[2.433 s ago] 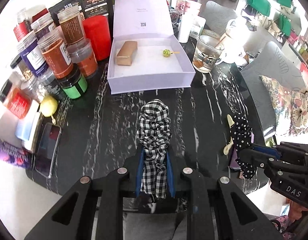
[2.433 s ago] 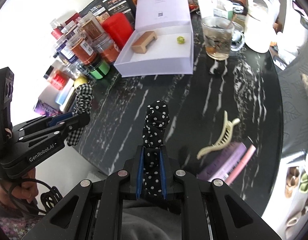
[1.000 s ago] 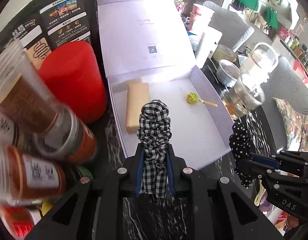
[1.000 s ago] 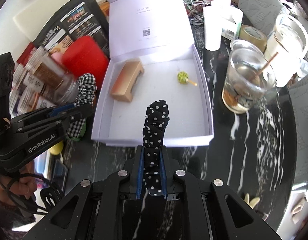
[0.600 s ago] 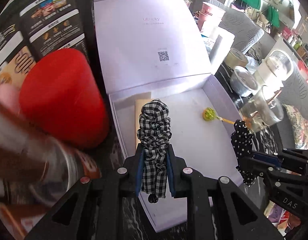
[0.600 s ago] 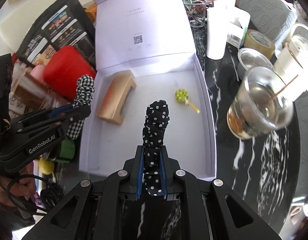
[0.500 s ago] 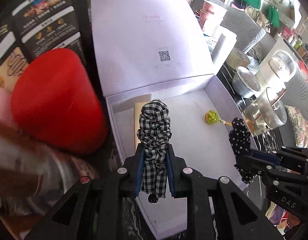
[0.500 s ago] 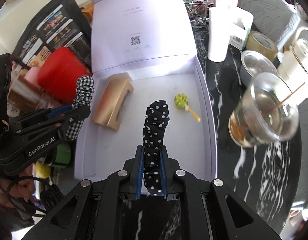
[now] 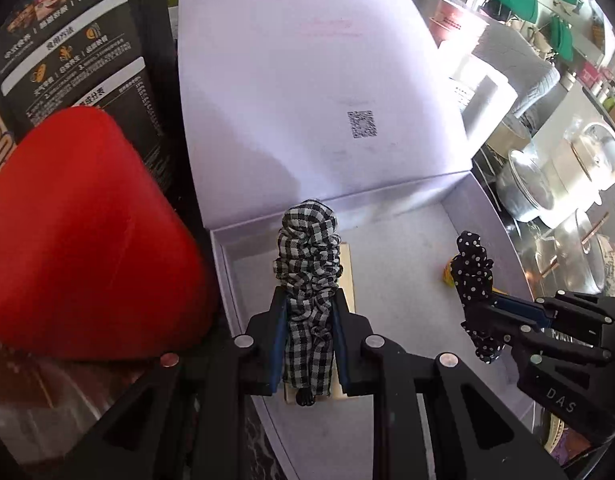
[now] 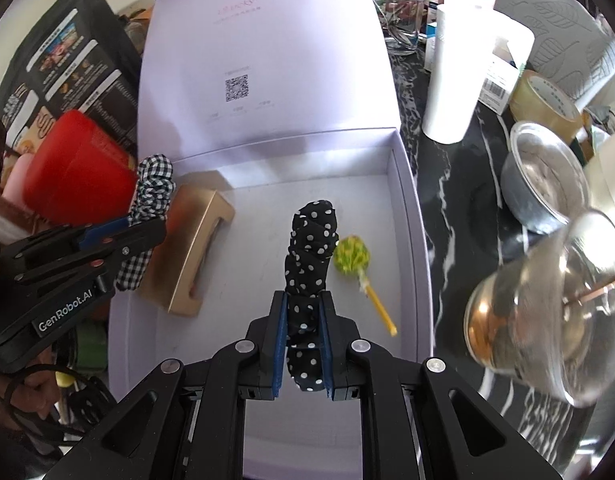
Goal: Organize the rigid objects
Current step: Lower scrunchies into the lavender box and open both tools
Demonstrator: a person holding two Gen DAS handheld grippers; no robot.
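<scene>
My left gripper [image 9: 307, 304] is shut on a black-and-white checked scrunchie [image 9: 308, 252] and holds it over the left part of the open lilac box [image 9: 483, 208], above a gold block [image 10: 191, 256] lying in the box. My right gripper [image 10: 301, 304] is shut on a black polka-dot scrunchie [image 10: 309, 248] over the middle of the box [image 10: 411, 216], next to a green lollipop [image 10: 351, 258]. The left gripper also shows in the right wrist view [image 10: 143, 224], and the right gripper in the left wrist view [image 9: 479, 300].
A red canister [image 9: 79, 240] and a black printed pouch [image 9: 67, 48] stand left of the box. The raised box lid [image 10: 259, 60] stands behind. Right of the box on the black marble table are a white cup [image 10: 455, 76], a foil bowl [image 10: 543, 176], a tape roll [image 10: 543, 96] and a glass [image 10: 547, 312].
Both grippers have moved forward from over the dark table to above the inside of the box, each still holding its scrunchie. In the last half second they came lower and closer.
</scene>
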